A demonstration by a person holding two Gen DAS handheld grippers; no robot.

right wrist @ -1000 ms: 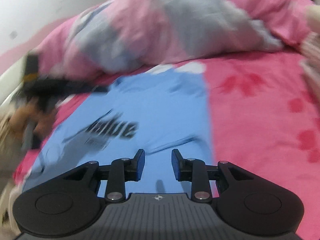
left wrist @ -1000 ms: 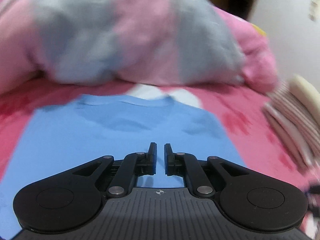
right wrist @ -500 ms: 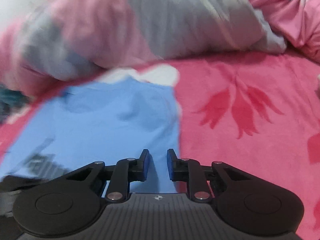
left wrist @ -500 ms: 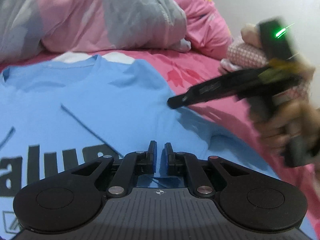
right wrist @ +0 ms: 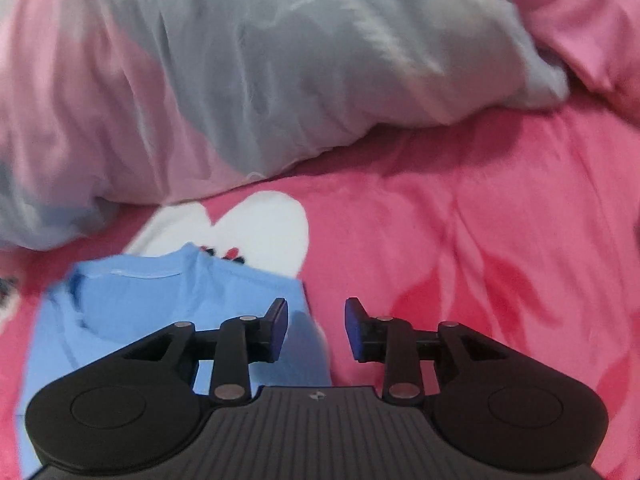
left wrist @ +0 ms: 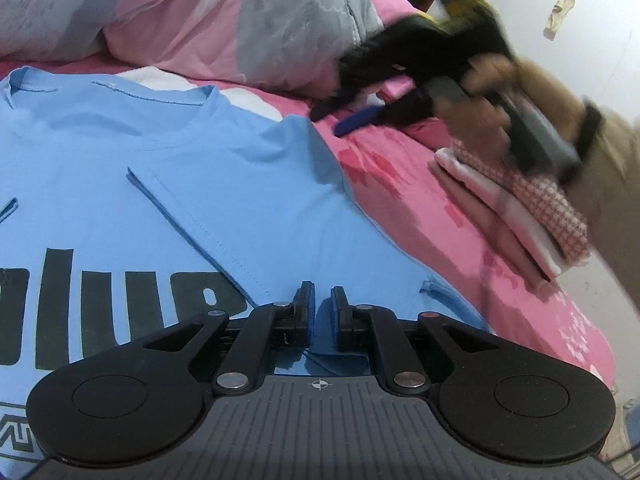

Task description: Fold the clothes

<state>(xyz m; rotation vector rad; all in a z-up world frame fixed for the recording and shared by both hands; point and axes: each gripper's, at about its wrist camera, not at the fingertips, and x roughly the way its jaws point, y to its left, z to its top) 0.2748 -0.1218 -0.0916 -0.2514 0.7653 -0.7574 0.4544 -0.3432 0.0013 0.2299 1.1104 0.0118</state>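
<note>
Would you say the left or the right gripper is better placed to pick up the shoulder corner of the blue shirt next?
Probably the right gripper. Its jaws are open and sit right at the shoulder corner of the blue shirt. The left gripper is nearly closed, lower down beside the folded sleeve.

The blue T-shirt [left wrist: 168, 184] runs off the left wrist view's left edge, its black lettering [left wrist: 120, 304] cut short and partly hidden behind the left gripper [left wrist: 319, 308]. Ahead and to its right, the right gripper [left wrist: 348, 120] and the hand [left wrist: 492, 116] holding it are motion-smeared. The folded pink clothes [left wrist: 516, 216] lie partly hidden beneath that hand.
</note>
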